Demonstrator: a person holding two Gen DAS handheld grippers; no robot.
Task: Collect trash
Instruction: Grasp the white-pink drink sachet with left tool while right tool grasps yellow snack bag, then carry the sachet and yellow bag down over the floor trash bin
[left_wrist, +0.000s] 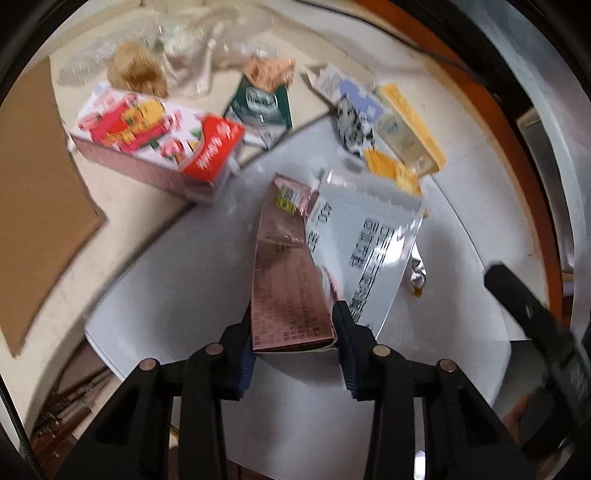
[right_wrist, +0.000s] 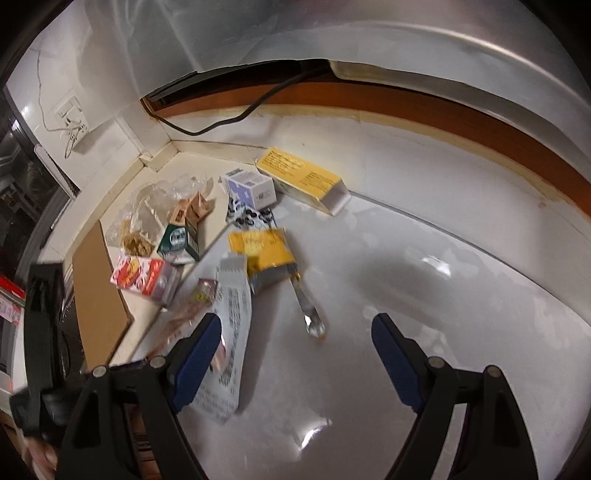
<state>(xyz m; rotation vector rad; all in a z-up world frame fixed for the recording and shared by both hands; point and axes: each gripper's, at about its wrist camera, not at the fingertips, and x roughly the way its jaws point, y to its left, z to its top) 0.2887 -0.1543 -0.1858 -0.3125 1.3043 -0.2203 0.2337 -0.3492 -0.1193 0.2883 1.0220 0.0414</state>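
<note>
A pink-brown carton (left_wrist: 288, 280) lies on a white sheet (left_wrist: 177, 302), and my left gripper (left_wrist: 291, 328) is shut on its near end, one blue pad on each side. A white printed pouch (left_wrist: 369, 240) overlaps the carton's right edge. In the right wrist view the same carton (right_wrist: 184, 314) and pouch (right_wrist: 232, 332) lie under the left finger of my right gripper (right_wrist: 295, 321). That gripper hangs open over the white sheet (right_wrist: 443, 295), holding nothing.
More litter lies beyond: a red-and-white box (left_wrist: 155, 140), a green carton (left_wrist: 258, 107), a yellow box (right_wrist: 299, 173), a yellow sachet (right_wrist: 262, 247), a purple box (right_wrist: 251, 188) and a clear bag of crumbs (left_wrist: 136, 70). A cardboard sheet (left_wrist: 37, 206) lies left. A cable (right_wrist: 229, 118) runs along the back.
</note>
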